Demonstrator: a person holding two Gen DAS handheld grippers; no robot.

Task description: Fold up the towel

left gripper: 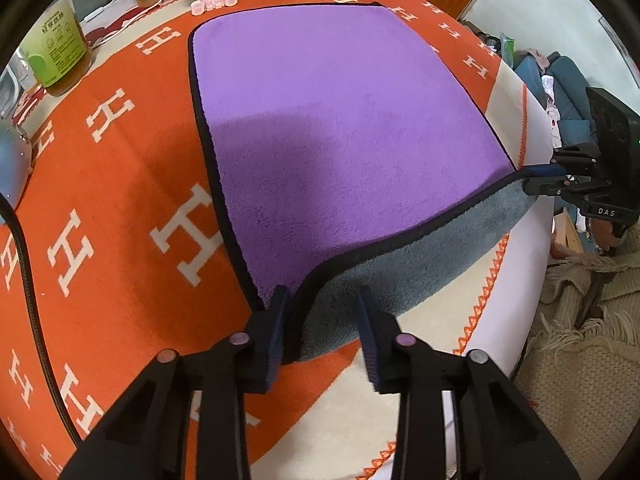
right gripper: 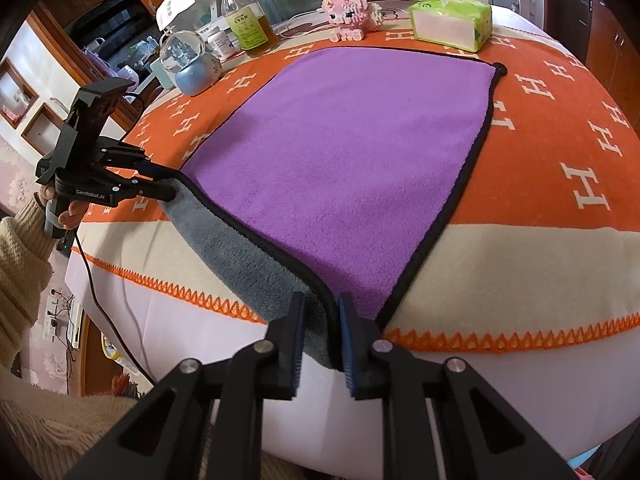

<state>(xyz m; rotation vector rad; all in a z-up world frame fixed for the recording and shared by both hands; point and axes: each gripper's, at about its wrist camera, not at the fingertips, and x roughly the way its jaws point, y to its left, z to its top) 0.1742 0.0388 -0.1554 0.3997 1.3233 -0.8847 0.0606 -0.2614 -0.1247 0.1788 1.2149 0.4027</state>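
Note:
A purple towel [left gripper: 332, 120] with a black hem and a grey underside lies spread on the orange table cover; it also shows in the right wrist view [right gripper: 352, 168]. Its near edge is lifted, showing the grey side [left gripper: 420, 260]. My left gripper [left gripper: 324, 320] has its fingers around the near-left corner, with a wide gap between them and the cloth touching only the left finger. In the right wrist view the left gripper [right gripper: 168, 186] looks closed on that corner. My right gripper [right gripper: 320, 328] is shut on the near-right corner, and shows in the left wrist view [left gripper: 536, 180].
At the far edge stand a pink block figure [right gripper: 348, 12], a green tissue pack [right gripper: 452, 22], a bottle of amber liquid [right gripper: 248, 20] and a snow globe [right gripper: 192, 64]. The orange cover [right gripper: 560, 140] drapes over the table's near edge. A cable [left gripper: 32, 280] crosses at left.

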